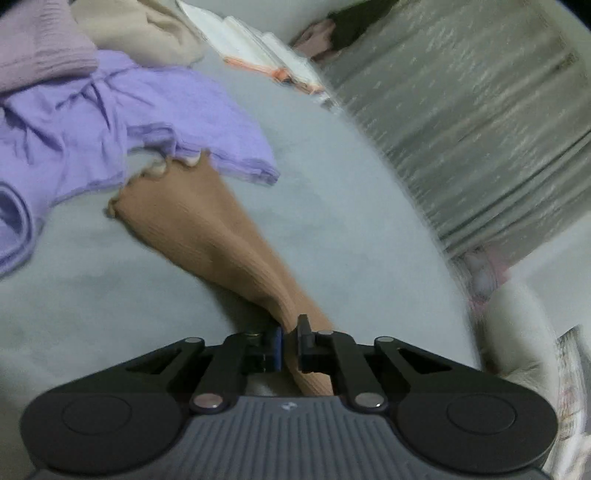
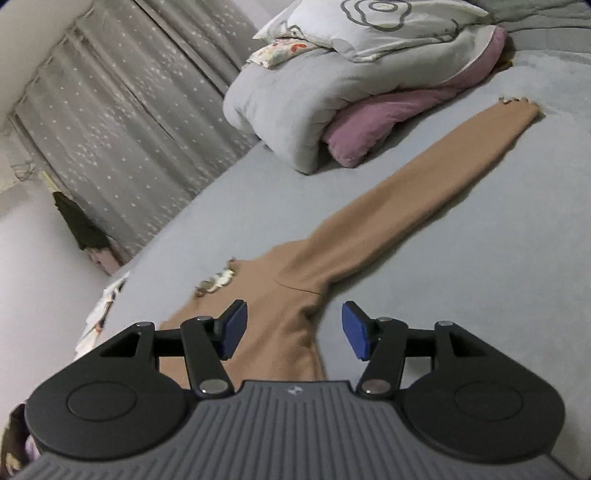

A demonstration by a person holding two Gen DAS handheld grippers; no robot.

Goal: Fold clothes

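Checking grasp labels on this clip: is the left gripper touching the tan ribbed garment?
Touching. The left wrist view shows the left gripper with its jaws shut on a fold of the tan ribbed garment, fabric pinched between them.

We see a grey bed (image 2: 480,258) beside a star-dotted curtain (image 2: 122,122). At its head lies a rolled grey quilt (image 2: 280,107) around a pink blanket (image 2: 373,133), with a flower-print pillow (image 2: 373,26) on top.

A grey bed (image 2: 498,258) carries a tan top (image 2: 369,229), a rolled quilt (image 2: 295,99) and purple clothes (image 1: 92,122).
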